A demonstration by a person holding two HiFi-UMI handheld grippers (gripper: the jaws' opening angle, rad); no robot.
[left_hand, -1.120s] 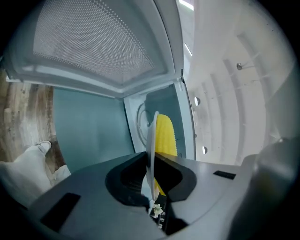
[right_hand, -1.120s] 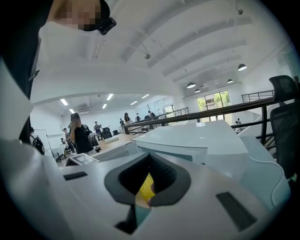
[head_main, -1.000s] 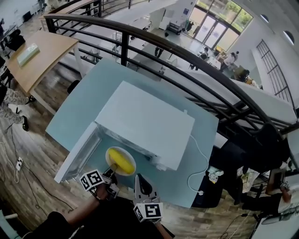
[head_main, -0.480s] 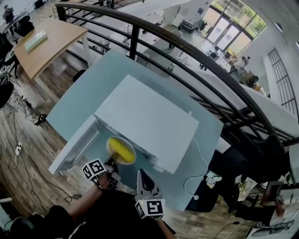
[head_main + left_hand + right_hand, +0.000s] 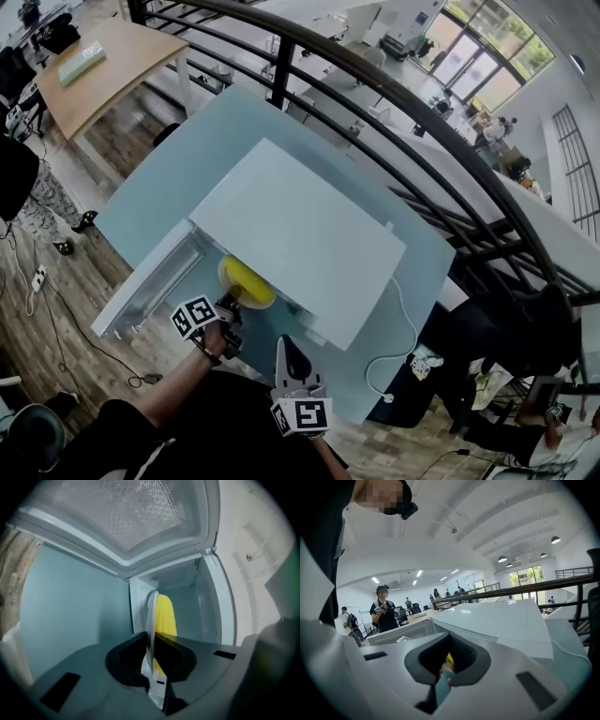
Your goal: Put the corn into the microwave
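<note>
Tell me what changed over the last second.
The left gripper, shut on the plate rim, pushed the plate with the corn forward, so it is now partly inside the microwave opening. The right gripper stayed back near the table edge, and the microwave door stayed open.

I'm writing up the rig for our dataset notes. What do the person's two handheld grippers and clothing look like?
The left gripper and the right gripper each carry a white cube printed with black square markers. Both have pale moulded plastic bodies with a dark recess around the jaws. The person wears a dark top.
</note>
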